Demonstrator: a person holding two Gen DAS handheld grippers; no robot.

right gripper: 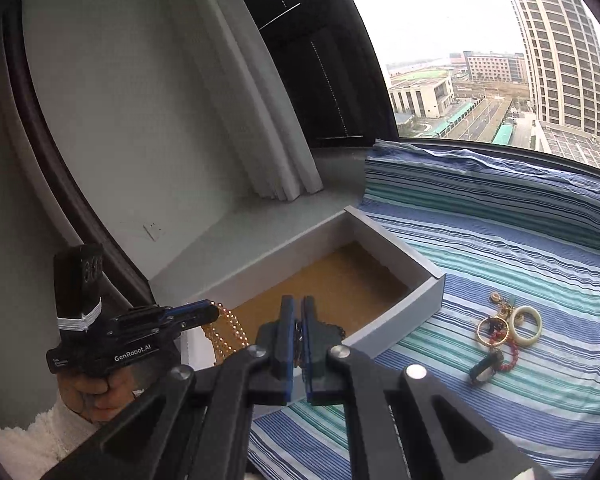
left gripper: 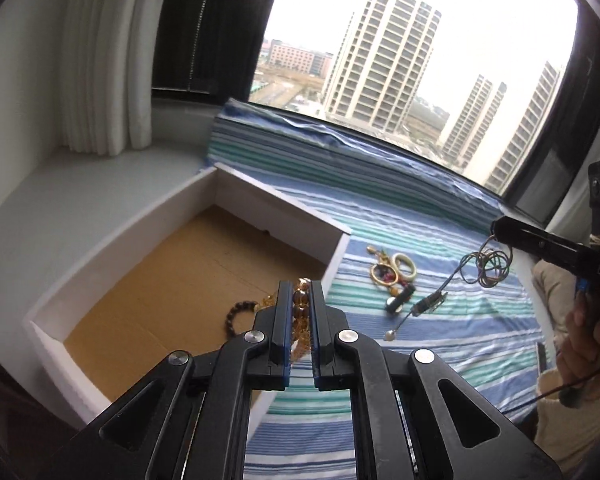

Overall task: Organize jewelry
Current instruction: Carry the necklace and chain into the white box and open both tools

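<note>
Jewelry lies in two places on a striped cloth (left gripper: 400, 216) beside a window (left gripper: 420, 60). A white box (left gripper: 276, 212) with a brown cardboard floor stands on the cloth, and a dark bead bracelet (left gripper: 233, 317) lies inside it near the front wall. To the right of the box, on the cloth, there is a small heap (right gripper: 500, 332): a cream bangle (right gripper: 526, 325), a gold ring-shaped bangle (right gripper: 491, 330), a red bead string (right gripper: 510, 360) and a few small dark pieces.

The left tongs (left gripper: 301, 292) are closed on an amber bead necklace (left gripper: 300, 312); the golden beads sit between the two fingers and hang down in loops, over the near part of the box. In the right wrist view these loops hang just beside the box's near left corner.

The right tongs (right gripper: 296, 312) are closed on a thin dark chain (right gripper: 298, 332). In the left wrist view the chain hangs in loops from the tips, above the cloth and to the right of the heap, with a long thin pendant (left gripper: 420, 308) reaching down near it.
</note>
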